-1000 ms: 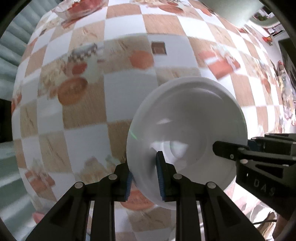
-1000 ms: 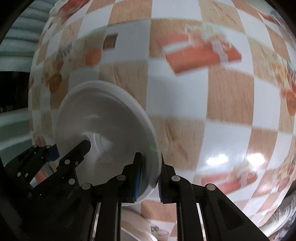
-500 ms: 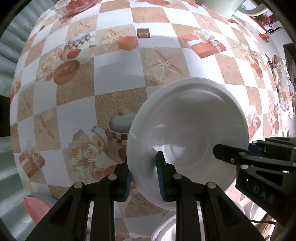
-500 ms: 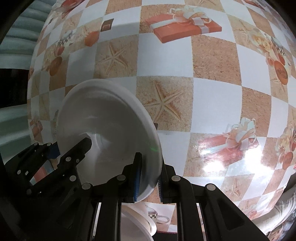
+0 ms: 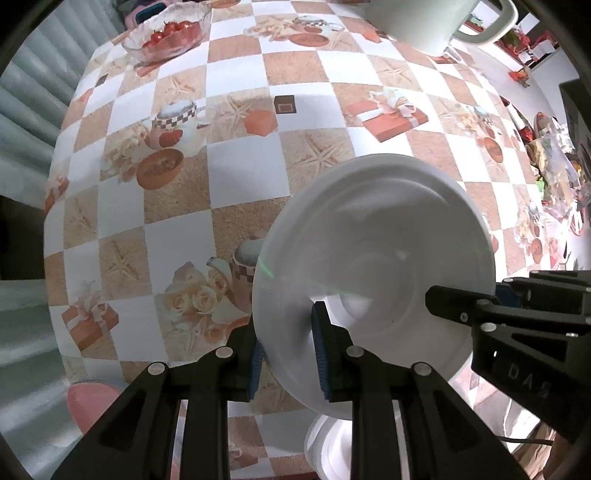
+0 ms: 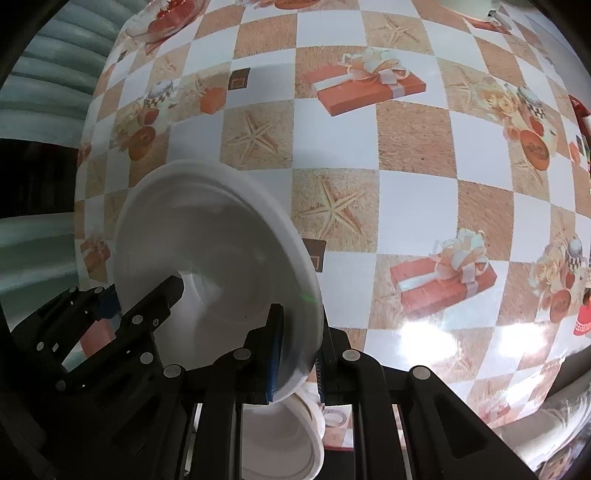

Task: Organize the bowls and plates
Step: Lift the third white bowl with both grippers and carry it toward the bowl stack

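Held item: you carry a round white plastic bowl (image 5: 373,266) above the checked, picture-printed surface (image 5: 207,206).
Left tool (image 5: 288,354): pinching the bowl's rim.
Right tool (image 6: 297,354): pinching the opposite rim.
Change: the bowl has risen since a second ago; more surface shows, so the lift looks under way.
Below: another white bowl (image 5: 332,446), partly hidden.
Unclear: the white vessel (image 5: 417,22) at the far edge, cut off.

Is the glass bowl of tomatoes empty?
No, the glass bowl at the table's far corner holds red tomatoes.
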### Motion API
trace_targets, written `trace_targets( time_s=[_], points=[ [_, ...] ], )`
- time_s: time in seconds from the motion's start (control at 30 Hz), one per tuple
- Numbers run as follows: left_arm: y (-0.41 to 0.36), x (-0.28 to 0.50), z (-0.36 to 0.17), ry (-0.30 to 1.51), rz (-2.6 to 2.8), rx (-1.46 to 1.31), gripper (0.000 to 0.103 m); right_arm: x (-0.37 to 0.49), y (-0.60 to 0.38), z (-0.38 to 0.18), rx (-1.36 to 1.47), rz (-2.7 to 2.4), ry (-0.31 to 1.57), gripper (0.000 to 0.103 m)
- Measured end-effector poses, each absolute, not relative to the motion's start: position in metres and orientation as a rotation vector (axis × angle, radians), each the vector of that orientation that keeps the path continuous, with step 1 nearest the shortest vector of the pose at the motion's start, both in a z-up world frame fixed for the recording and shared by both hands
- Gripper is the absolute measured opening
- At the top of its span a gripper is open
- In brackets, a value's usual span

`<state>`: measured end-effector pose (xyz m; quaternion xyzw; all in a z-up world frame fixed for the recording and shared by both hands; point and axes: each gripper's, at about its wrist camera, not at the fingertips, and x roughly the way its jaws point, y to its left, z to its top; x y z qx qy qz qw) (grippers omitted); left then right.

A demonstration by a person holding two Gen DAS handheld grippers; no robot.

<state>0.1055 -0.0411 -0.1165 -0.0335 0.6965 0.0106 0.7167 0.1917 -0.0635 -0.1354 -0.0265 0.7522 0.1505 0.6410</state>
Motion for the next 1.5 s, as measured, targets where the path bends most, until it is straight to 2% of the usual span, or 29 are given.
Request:
trace_targets(
  time_s=[0.67, 1.07, 1.5],
  points=[
    [-0.058, 0.078, -0.085, 1.512, -0.083, 0.019, 0.026, 0.139, -0.087, -0.087, -0.037, 0.311, 1.710, 0.017],
    [-0.080, 0.044, -0.091, 1.549, -0.175, 0.096, 0.027, 0.094, -0.108, -0.096, 0.030, 0.253, 1.774, 0.018],
    [-0.082, 0.034, -0.112, 1.603, -0.192, 0.082, 0.027, 0.081, -0.110, -0.113, 0.021, 0.232, 1.816, 0.018]
  ],
)
